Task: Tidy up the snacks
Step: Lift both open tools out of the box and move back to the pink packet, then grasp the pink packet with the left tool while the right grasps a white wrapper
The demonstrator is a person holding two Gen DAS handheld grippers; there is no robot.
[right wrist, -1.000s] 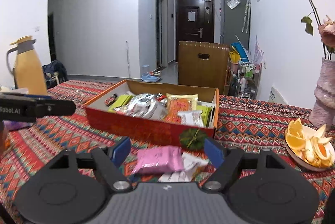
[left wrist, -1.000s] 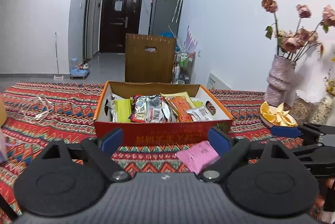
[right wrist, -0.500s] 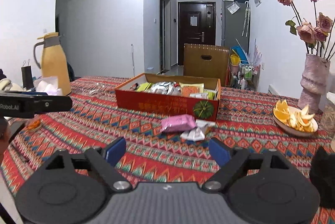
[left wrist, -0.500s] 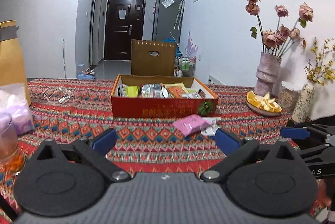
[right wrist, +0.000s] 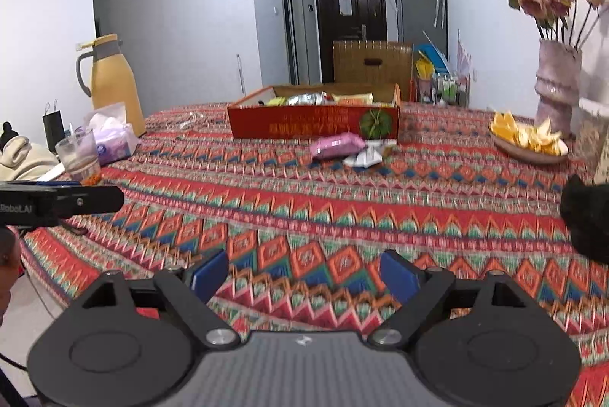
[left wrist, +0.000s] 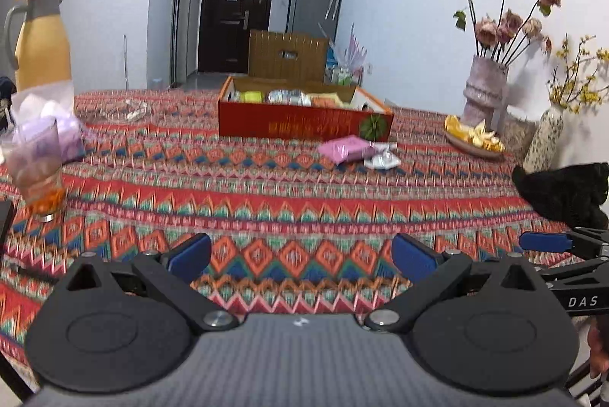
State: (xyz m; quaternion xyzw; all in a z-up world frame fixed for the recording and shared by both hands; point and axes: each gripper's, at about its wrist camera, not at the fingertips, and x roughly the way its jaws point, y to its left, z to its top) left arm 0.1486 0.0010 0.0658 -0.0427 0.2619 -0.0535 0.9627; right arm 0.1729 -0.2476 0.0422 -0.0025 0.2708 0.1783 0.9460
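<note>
- Left gripper [left wrist: 300,256]: blue pads spread wide, nothing between them, only patterned tablecloth [left wrist: 266,193] showing in the gap; low over the near edge of the table.
- Right gripper [right wrist: 304,275]: also parted, a little narrower, empty, low over the near edge too; seen at far right of the left view.
- Both well apart from every snack, so no grasp in progress; judged an empty-handed stage with loose packets left to fetch.
- Farther out, right of centre: pink packet [right wrist: 335,145] flat on the cloth, just in front of the red box [right wrist: 316,125], with a white wrapper [right wrist: 363,157] touching or overlapping its right end.
- Red box open-topped and holding many packets; room inside at the near right corner cannot be judged from here.
- For a clean pick: go to the pink packet first with the right gripper, straddle its short width, come in low and level with the cloth, close only once both pads flank it.
- Keep clear of the white wrapper to avoid dragging both; take it as a separate pick.
- Watch the box's near wall when lifting: rise before carrying over the rim.
- Orange slices on a plate [right wrist: 533,150] to the right and plastic cup [right wrist: 78,155] to the left: outside the reach path, best left alone.
</note>
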